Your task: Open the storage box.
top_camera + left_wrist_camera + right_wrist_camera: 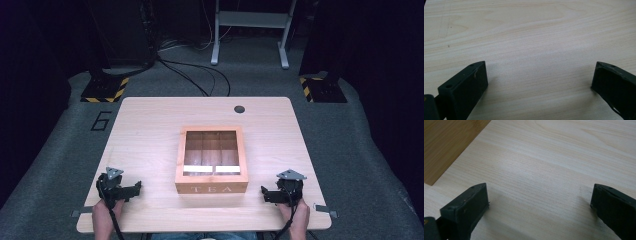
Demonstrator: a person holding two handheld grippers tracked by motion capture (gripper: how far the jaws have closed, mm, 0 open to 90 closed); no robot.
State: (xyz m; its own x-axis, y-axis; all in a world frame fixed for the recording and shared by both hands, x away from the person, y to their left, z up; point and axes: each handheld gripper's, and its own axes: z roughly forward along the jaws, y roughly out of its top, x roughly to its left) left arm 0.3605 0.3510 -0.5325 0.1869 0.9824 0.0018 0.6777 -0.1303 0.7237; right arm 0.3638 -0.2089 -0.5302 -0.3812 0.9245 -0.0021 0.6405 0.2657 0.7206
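Two grippers parked at my near edge of the bench (150, 120), one each side of the wooden tea box (212, 160). Box sits mid-bench, closed, w/ a clear lid panel; I can make out dividers inside, and "TEA" is lettered on the front wall facing me. Can't tell what's in the compartments, too dim & small.

Left gripper (131, 190) rests low near the front-left corner, held by the left hand (104, 216), pointing roughly toward the box but well apart from it. In the left gripper view its fingers (464, 87) are spread wide w/ nothing between them, just bare pale wood grain.

Right gripper (266, 194) sits near the front-right, held by the right hand (299, 220), pointing in toward the box, near it but not touching. In the right gripper view its fingers (465, 207) are also wide apart & holding nothing; darker wood of the box shows at upper left of that view, apart from the fingers.

Small dark round hole (239, 109) near the far edge of the bench. Beyond it: grey carpet floor (360, 145), black cables (200, 75) and a pale metal frame (250, 30).
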